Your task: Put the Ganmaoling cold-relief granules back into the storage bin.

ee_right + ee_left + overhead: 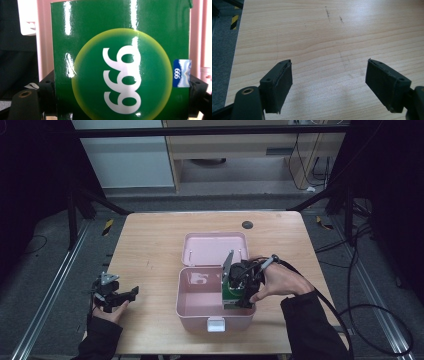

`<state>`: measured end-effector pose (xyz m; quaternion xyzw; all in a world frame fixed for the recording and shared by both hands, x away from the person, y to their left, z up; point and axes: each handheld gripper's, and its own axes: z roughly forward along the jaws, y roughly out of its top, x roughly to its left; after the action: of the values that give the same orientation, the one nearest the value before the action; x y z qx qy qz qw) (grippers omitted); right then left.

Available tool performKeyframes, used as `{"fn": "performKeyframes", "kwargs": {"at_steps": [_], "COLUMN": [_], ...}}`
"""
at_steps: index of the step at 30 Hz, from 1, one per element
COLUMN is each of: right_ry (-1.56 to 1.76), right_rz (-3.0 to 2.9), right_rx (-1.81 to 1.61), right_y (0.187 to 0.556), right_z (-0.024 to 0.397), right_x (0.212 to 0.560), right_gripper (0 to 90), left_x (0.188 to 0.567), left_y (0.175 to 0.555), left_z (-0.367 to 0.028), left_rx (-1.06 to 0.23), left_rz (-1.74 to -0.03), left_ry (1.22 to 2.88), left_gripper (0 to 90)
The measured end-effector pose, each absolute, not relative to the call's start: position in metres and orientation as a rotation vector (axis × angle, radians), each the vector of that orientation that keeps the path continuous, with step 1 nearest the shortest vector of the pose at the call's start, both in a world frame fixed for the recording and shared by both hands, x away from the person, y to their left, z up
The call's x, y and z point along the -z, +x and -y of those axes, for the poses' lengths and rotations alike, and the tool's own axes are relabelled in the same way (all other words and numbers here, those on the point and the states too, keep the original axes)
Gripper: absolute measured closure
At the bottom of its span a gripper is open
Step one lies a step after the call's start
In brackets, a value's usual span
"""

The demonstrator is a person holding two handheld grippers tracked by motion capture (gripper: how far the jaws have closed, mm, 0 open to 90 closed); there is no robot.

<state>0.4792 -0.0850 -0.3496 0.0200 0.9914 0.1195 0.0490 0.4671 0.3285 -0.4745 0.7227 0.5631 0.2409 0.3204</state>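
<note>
We have the green box, glossy with white numerals in a yellow-ringed circle, clamped between the jaws of our right gripper, which hangs over the right-hand end of the open pink case. The case's lid lies back beyond it. We judge we are lowering the box in; next comes setting it on the floor and releasing. Our left gripper, jaws wide apart, idles over bare table well to the side.
</note>
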Motion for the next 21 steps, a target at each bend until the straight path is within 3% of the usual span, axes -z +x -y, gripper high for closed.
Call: {"fn": "performKeyframes", "kwargs": {"at_steps": [11,21], "right_ry": [0.066,0.131], "right_rz": [-3.006,-2.922], "right_rx": [-0.327,-0.51], "right_y": [0.481,0.477], "right_z": [0.083,0.098], "right_x": [0.368,0.34], "right_gripper": [10.4,10.1], "left_x": [0.475,0.475], "left_y": [0.467,0.468], "left_z": [-0.329,-0.329], "left_rx": [-0.63,-0.629], "left_rz": [-1.482,-1.48], "left_ry": [1.899,1.901], "left_gripper": [21.0,21.0]}}
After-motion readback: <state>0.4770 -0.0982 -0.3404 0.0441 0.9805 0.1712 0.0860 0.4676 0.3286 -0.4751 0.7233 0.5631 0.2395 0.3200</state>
